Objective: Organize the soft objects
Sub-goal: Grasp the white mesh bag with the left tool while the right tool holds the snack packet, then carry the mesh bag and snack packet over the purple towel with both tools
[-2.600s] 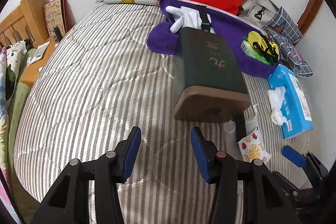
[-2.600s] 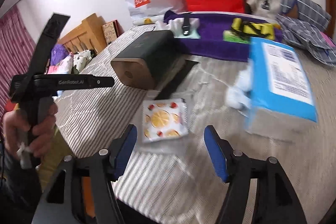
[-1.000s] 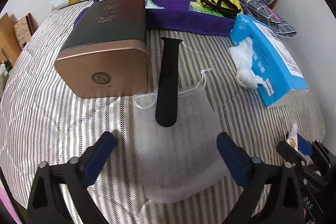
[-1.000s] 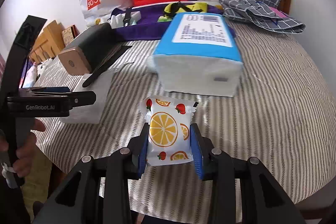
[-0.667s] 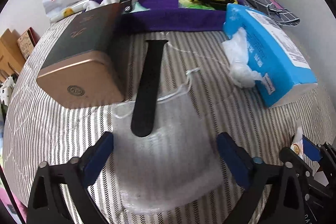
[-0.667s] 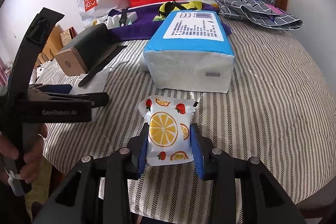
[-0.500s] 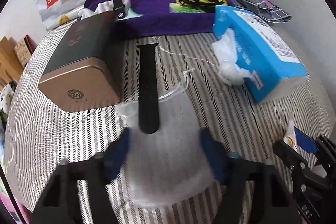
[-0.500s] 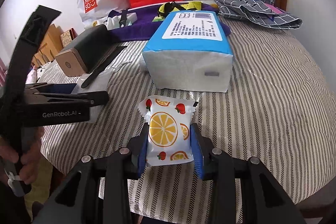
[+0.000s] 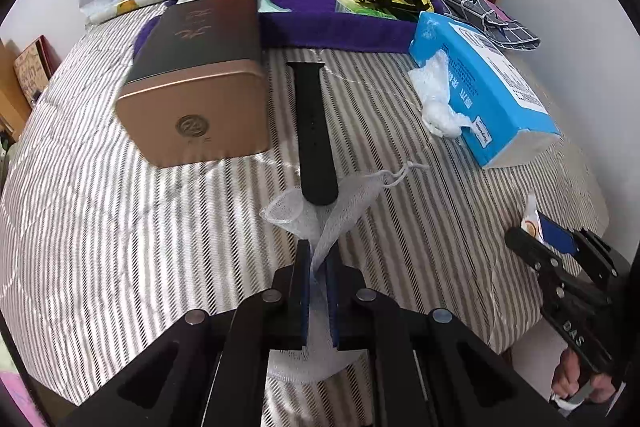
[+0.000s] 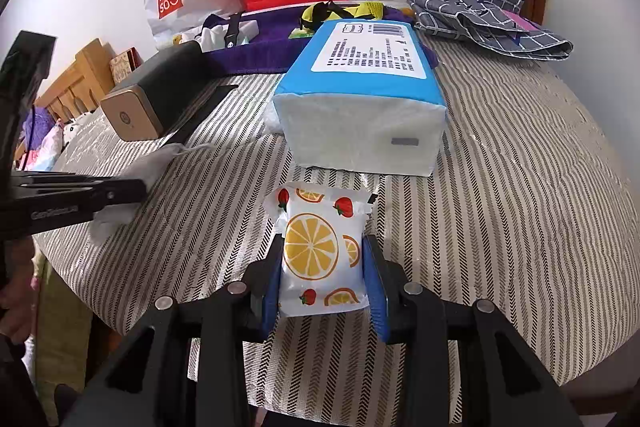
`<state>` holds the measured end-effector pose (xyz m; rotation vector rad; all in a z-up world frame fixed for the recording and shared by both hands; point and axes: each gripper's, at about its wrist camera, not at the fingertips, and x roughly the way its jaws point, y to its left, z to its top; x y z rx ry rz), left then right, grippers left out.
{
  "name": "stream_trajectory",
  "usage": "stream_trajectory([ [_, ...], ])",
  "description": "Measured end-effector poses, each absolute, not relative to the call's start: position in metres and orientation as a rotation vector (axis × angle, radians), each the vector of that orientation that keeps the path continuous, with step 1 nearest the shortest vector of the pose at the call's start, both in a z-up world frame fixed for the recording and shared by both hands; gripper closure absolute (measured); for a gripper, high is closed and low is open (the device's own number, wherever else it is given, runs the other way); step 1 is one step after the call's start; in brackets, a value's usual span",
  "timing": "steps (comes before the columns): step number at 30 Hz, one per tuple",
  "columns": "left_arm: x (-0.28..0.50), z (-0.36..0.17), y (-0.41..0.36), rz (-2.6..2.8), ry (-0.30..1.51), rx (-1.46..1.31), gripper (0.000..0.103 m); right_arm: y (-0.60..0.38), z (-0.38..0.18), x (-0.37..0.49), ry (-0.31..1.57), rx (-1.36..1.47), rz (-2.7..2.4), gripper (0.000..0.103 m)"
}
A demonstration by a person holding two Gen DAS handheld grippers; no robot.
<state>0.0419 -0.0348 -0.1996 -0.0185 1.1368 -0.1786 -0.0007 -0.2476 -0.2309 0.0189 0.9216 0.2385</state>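
Note:
My left gripper (image 9: 319, 267) is shut on a white mesh drawstring pouch (image 9: 340, 211) that lies on the striped bed; the pouch bunches up between the pads. A black watch strap (image 9: 314, 135) lies with its tip on the pouch's far end. My right gripper (image 10: 323, 259) is shut on a small packet printed with orange slices and strawberries (image 10: 318, 251), held just above the bed. The right gripper also shows at the right of the left wrist view (image 9: 548, 231). The left gripper and pouch show at the left of the right wrist view (image 10: 120, 187).
A gold-ended dark box (image 9: 200, 83) lies left of the strap. A blue tissue pack (image 9: 480, 83) lies to the right, directly beyond the packet (image 10: 368, 99). A purple towel (image 9: 320, 23) with small items, bags and checked cloth (image 10: 480, 11) line the far side.
My left gripper has closed from wide open onto the mesh pouch, bunching it. My right gripper still holds the packet, nearly still.

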Motion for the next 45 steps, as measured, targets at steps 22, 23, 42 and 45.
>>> stream_trajectory([
  [22,0.028,-0.153,-0.004,-0.213,1.035,-0.037,0.096,-0.247,-0.211,0.002,0.903,0.019,0.239,0.066],
  [23,0.028,-0.151,-0.003,-0.211,1.031,-0.036,0.096,-0.248,-0.209,0.002,0.9,0.02,0.235,0.066],
  [42,0.032,-0.108,0.029,-0.135,0.936,-0.128,0.096,-0.255,-0.151,0.007,0.833,0.018,0.214,0.066],
  [45,0.035,-0.099,0.032,-0.115,0.912,-0.132,0.096,-0.256,-0.14,0.01,0.817,0.016,0.211,0.066],
])
